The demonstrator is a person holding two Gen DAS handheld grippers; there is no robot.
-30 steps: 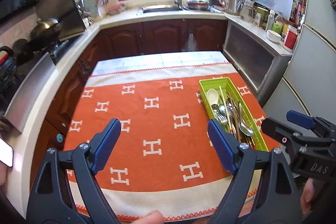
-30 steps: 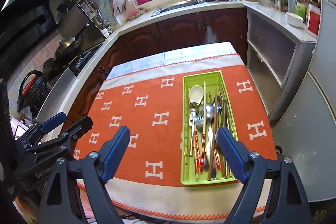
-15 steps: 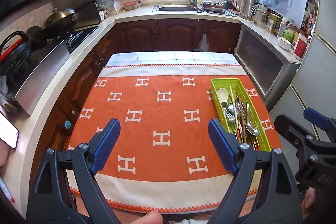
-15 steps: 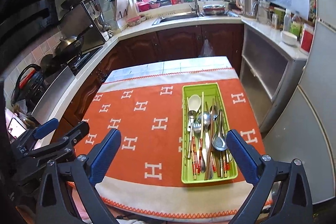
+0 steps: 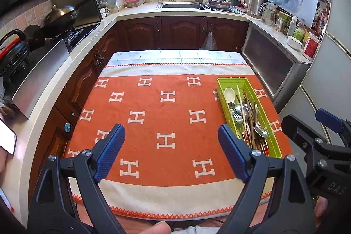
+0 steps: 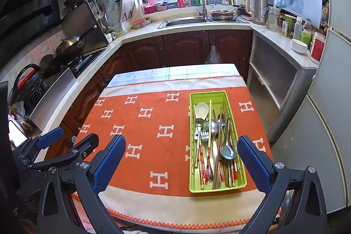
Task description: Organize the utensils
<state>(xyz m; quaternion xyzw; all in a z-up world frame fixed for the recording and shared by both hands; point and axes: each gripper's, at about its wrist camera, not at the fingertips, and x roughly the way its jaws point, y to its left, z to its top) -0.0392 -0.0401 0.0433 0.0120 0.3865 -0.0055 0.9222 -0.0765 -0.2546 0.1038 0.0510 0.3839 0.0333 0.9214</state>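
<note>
A lime green utensil tray [image 6: 197, 188] sits on the right side of an orange cloth with white H marks [image 6: 153, 124]. It holds a white spoon [image 6: 201, 110], metal spoons [image 6: 228, 150], a fork [image 6: 204, 135] and several chopsticks. The tray also shows in the left wrist view [image 5: 274, 146]. My left gripper [image 5: 171, 152] is open and empty above the near edge of the cloth. My right gripper [image 6: 182, 161] is open and empty, held back above the tray's near end. Each gripper shows at the side of the other's view.
The table [image 5: 175, 55] stands in a U-shaped kitchen. A stove with a wok [image 5: 59, 16] is on the left counter, a sink [image 5: 182, 6] at the back, a kettle [image 5: 254, 1] and jars on the right. A grey fridge [image 6: 324, 124] stands close on the right.
Both grippers have drawn back and risen from the table, so more of the kitchen shows. Both stay open and empty. The tray and utensils have not moved.
</note>
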